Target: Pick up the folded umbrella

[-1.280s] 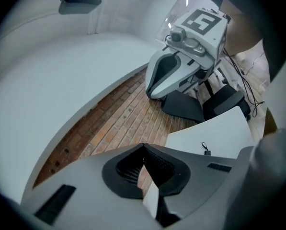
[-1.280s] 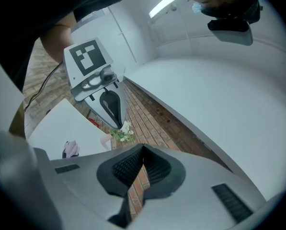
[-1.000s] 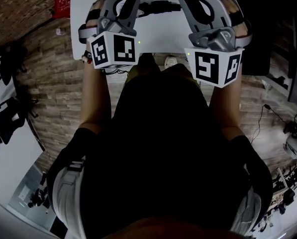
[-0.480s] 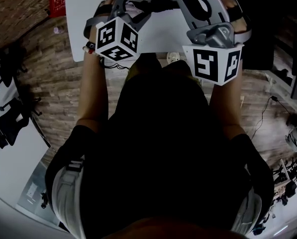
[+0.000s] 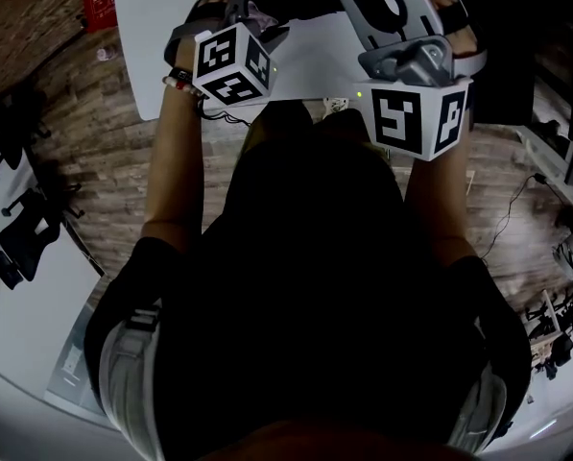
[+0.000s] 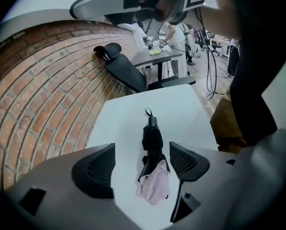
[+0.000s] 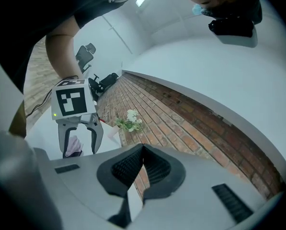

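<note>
Left gripper (image 6: 141, 166) lowered, jaws opening — umbrella (image 6: 152, 139) between (untouched)

The white rectangular table (image 6: 186, 107) stands on a wood-plank floor (image 5: 104, 161), with one long side close to the brick wall (image 6: 47, 95). One item lies directly on the table: the folded umbrella (image 6: 152, 140), black, flat on the top near the middle and aligned with the table's length. Its wrist loop points toward the table's far edge, and pale pink fabric covers the opposite end.
</note>
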A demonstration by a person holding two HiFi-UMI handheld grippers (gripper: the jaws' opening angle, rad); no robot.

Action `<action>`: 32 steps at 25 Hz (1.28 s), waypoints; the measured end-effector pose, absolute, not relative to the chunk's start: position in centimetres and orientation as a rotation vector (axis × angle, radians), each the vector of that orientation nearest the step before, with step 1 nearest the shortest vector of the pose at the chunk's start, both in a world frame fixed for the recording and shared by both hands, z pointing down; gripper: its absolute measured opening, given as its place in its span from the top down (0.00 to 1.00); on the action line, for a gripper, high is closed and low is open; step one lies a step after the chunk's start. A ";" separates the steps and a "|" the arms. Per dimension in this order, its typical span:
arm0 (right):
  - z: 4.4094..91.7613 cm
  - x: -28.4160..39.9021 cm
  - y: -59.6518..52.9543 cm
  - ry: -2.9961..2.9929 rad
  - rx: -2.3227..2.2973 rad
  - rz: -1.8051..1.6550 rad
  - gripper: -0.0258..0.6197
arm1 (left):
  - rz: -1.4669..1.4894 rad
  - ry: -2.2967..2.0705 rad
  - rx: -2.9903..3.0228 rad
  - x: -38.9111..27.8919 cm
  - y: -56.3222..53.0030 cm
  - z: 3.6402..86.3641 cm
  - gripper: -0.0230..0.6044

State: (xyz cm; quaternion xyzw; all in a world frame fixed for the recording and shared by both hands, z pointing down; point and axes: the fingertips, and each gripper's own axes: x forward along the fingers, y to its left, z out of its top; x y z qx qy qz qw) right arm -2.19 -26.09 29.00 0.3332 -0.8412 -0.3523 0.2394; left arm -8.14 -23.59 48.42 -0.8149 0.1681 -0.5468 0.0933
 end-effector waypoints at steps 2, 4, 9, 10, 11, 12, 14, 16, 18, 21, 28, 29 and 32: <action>29.3 -2.7 -26.4 -2.300 0.907 -0.954 0.92 | -1.664 0.481 -2.408 -8.8 -23.7 49.4 0.39; 29.6 -3.1 -26.7 -2.300 0.904 -0.942 0.92 | -1.702 0.449 -2.403 -9.4 -23.6 50.4 0.39; 30.8 -3.1 -27.2 -2.298 0.897 -0.912 0.92 | -1.754 0.366 -2.401 -9.7 -23.4 53.0 0.39; 31.0 -3.0 -27.4 -2.296 0.896 -0.905 0.92 | -1.765 0.347 -2.403 -9.7 -23.4 53.5 0.39; 31.3 -3.0 -27.5 -2.293 0.895 -0.897 0.92 | -1.777 0.324 -2.407 -9.7 -23.3 54.0 0.39; 31.5 -3.0 -27.6 -2.290 0.894 -0.890 0.92 | -1.789 0.302 -2.413 -9.7 -23.2 54.5 0.39; 31.9 -3.0 -27.6 -2.287 0.892 -0.875 0.92 | -1.809 0.264 -2.422 -9.7 -23.0 55.2 0.38; 32.1 -2.8 -27.7 -2.282 0.897 -0.862 0.92 | -1.828 0.236 -2.420 -9.7 -22.9 55.8 0.38; 32.4 -2.5 -28.0 -2.276 0.906 -0.849 0.92 | -1.856 0.206 -2.407 -9.7 -23.0 56.6 0.38; 32.8 -2.2 -28.2 -2.273 0.914 -0.834 0.92 | -1.888 0.172 -2.398 -9.7 -23.1 57.6 0.38; 34.0 -1.7 -28.6 -2.267 0.911 -0.795 0.92 | -1.956 0.097 -2.399 -9.5 -23.0 59.6 0.38; 34.1 -1.7 -28.6 -2.267 0.909 -0.791 0.92 | -1.968 0.090 -2.405 -9.5 -23.0 59.9 0.38; 34.5 -1.8 -28.8 -2.270 0.901 -0.783 0.92 | -1.998 0.076 -2.420 -9.9 -22.8 60.8 0.37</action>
